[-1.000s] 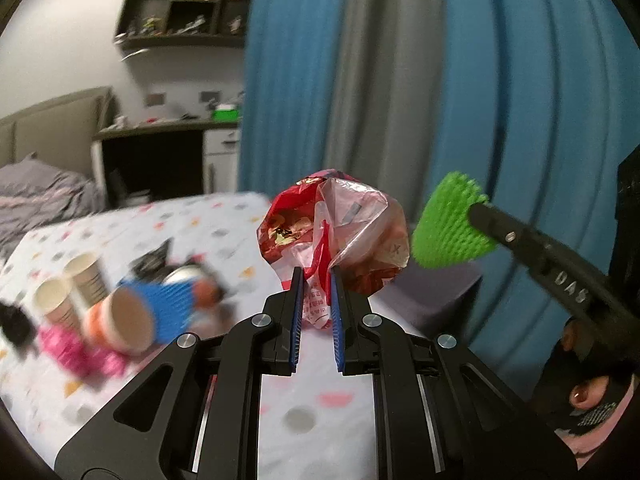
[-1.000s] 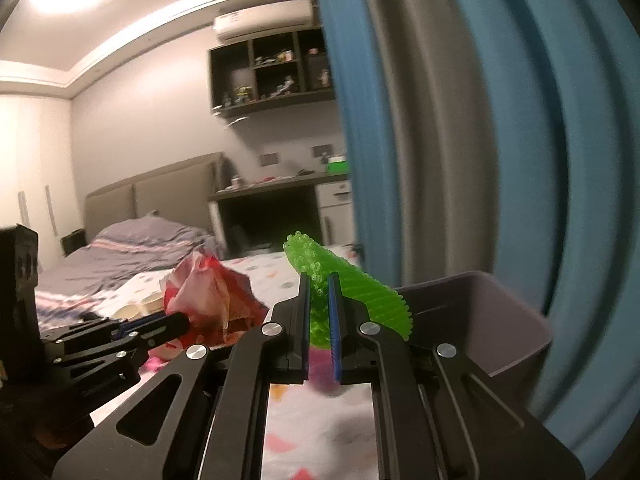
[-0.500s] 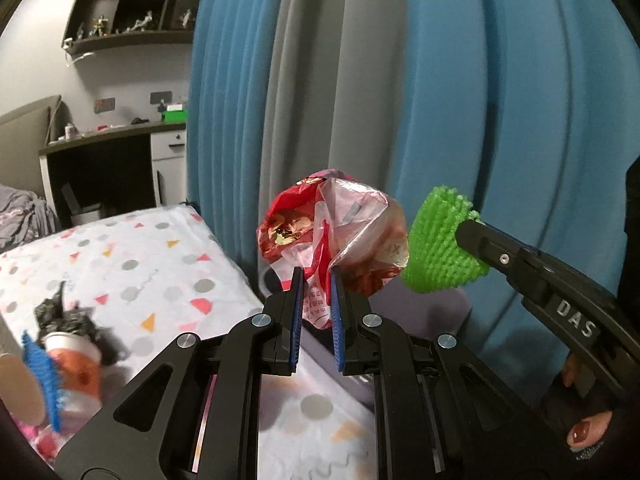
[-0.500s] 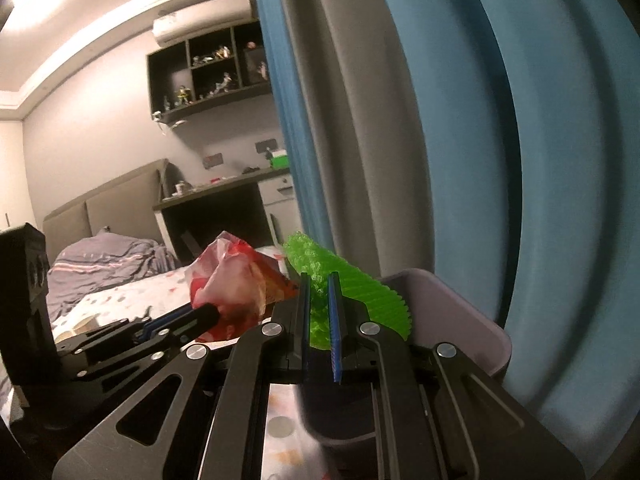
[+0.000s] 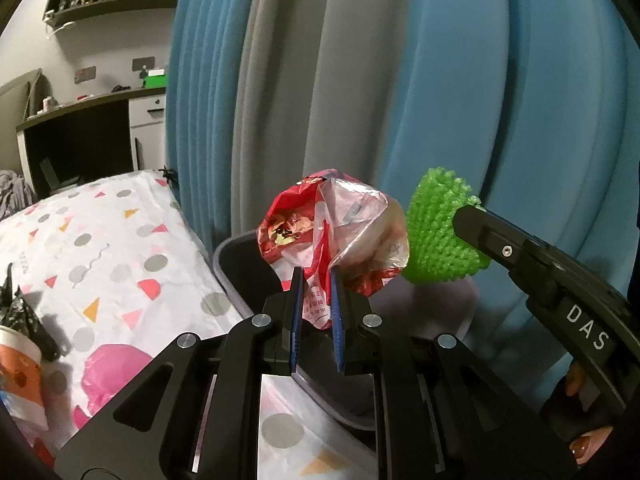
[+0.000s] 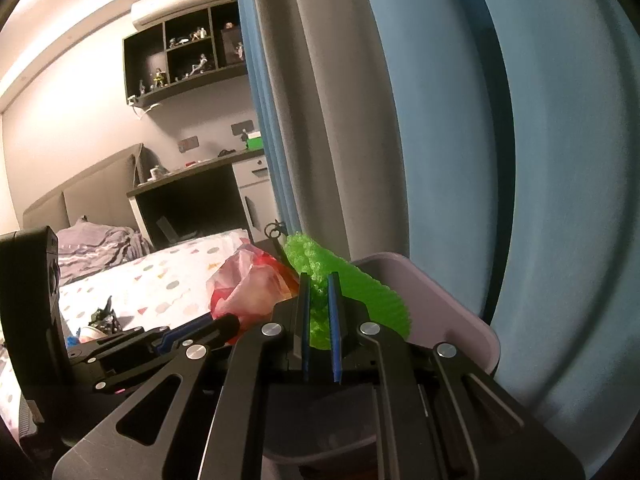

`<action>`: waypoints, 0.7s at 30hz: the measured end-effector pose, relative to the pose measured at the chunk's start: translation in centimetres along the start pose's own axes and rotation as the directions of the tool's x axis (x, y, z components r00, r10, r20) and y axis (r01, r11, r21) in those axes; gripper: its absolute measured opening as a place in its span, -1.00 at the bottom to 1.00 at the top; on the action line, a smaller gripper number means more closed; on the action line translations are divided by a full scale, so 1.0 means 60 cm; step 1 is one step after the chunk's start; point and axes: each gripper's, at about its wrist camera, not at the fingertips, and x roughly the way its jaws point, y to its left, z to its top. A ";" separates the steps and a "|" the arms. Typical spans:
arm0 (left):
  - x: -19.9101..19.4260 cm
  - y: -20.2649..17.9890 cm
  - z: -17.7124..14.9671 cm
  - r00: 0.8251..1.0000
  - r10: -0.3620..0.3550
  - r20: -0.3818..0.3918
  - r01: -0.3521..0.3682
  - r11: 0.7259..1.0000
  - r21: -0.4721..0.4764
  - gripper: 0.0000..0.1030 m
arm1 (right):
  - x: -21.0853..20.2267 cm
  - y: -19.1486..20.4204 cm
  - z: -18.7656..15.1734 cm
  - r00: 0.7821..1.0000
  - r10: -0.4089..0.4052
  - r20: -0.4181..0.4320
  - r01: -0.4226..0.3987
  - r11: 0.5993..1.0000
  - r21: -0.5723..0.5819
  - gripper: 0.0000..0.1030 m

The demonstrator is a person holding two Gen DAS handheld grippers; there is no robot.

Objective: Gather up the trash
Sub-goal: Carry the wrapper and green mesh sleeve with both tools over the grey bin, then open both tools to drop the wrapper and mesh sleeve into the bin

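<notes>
On the left of the scene, the bed (image 5: 120, 248) with its spotted cover carries what is yet to be collected: a paper cup (image 5: 18, 364) and a crumpled black wrapper (image 5: 20, 312) at the near left edge, well apart from the bin. Just right of the bed's edge stands the grey bin (image 5: 236, 276), against the blue and grey curtain (image 5: 500, 100). The left hand-held gripper (image 5: 314, 308) is closed on the lower fold of a crumpled red and clear plastic bag (image 5: 336, 232), which hangs over the bin's open mouth. To its right, the right hand-held gripper (image 6: 318, 316) is clamped on a green foam net (image 6: 344, 288), also above the bin and just beside the bag; whether the two touch cannot be told.

The step in hand looks like the drop of both pieces into the bin. The risks come from how light they are. The bag is puffed wide and held only by a thin fold, so it may drift on release and catch the near rim or slide onto the bed. The net's spiky texture could snag on the blue pads and cling when the jaws part. With both pieces so close together, one could push the other sideways out of the bin.
</notes>
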 end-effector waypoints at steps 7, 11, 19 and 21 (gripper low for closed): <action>0.027 -0.015 -0.010 0.999 -0.024 -0.040 0.023 1.000 -0.021 -0.76 | 0.020 -0.011 -0.004 0.999 -0.010 -0.036 0.010 1.000 0.007 -0.82; 0.041 -0.015 -0.016 0.996 -0.057 -0.067 0.055 0.998 -0.032 -0.76 | 0.027 -0.015 -0.005 0.999 -0.018 -0.049 0.019 1.000 0.015 -0.81; 0.055 -0.011 -0.020 0.991 -0.094 -0.093 0.090 0.995 -0.041 -0.71 | 0.039 -0.016 -0.006 0.997 -0.022 -0.067 0.024 1.000 0.018 -0.79; 0.058 -0.012 -0.021 0.990 -0.092 -0.107 0.089 0.995 -0.033 -0.64 | 0.041 -0.016 -0.006 0.997 -0.027 -0.066 0.028 0.999 0.020 -0.78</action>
